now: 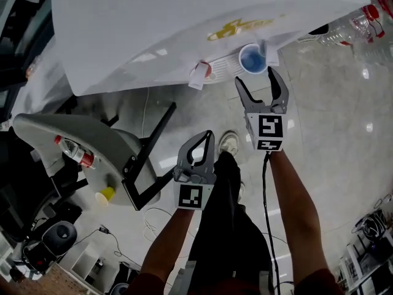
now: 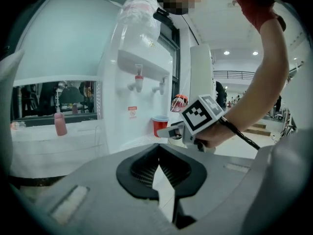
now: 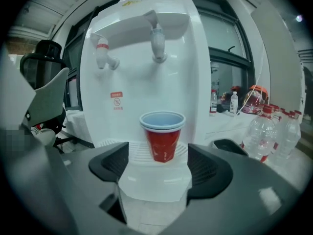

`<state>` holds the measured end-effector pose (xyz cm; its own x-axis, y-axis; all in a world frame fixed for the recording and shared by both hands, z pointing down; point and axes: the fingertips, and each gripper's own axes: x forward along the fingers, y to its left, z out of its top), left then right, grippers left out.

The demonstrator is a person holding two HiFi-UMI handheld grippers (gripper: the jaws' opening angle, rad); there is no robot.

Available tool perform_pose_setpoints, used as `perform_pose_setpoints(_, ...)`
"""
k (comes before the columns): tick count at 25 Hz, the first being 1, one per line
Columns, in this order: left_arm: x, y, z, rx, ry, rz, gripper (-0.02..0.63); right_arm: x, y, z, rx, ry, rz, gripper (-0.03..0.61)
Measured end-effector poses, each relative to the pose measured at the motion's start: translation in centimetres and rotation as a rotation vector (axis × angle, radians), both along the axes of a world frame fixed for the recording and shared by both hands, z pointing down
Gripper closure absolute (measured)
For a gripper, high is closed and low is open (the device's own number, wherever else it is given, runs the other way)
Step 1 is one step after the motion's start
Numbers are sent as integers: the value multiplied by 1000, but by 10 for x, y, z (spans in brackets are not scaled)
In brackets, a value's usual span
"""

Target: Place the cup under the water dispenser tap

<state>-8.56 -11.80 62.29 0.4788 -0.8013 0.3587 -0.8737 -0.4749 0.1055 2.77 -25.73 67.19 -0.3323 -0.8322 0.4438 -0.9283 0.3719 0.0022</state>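
A red cup (image 3: 162, 136) with a pale blue inside stands upright on the drip tray (image 3: 137, 153) of the white water dispenser (image 3: 146, 82), below its right-hand tap (image 3: 157, 38). A red-capped tap (image 3: 103, 53) is to the left. My right gripper (image 3: 159, 173) is open, just short of the cup and level with it, touching nothing. From above, the cup (image 1: 252, 58) sits just beyond the right gripper (image 1: 255, 78). My left gripper (image 1: 207, 135) hangs lower and to the left, shut and empty. The left gripper view shows its jaws (image 2: 157, 166) closed, with the cup (image 2: 160, 125) far ahead.
Several plastic bottles (image 3: 266, 131) stand to the right of the dispenser. A grey chair (image 1: 92, 143) with a red-labelled bottle (image 1: 77, 152) on it is at the left, and a yellow cup (image 1: 105, 195) lies below it. My shoe (image 1: 228, 143) is on the glossy floor.
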Motion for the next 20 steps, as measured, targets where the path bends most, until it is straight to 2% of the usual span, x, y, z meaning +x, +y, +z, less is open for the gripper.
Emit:
perform_pose_setpoints(8, 7, -4, -76, 112, -18, 19, 615, 19, 69, -31, -72, -28, 43, 210)
perform_pose_setpoints(14, 15, 30, -136, 122, 27, -27, 615, 32, 145, -79, -111, -62, 89, 215)
perform_pose_setpoints(17, 19, 51, -166, 139, 30, -36, 615, 40, 178, -117, -87, -78, 100, 218)
perform_pose_setpoints(20, 21, 73, -195, 112, 68, -74, 615, 41, 211, -162, -34, -86, 70, 222)
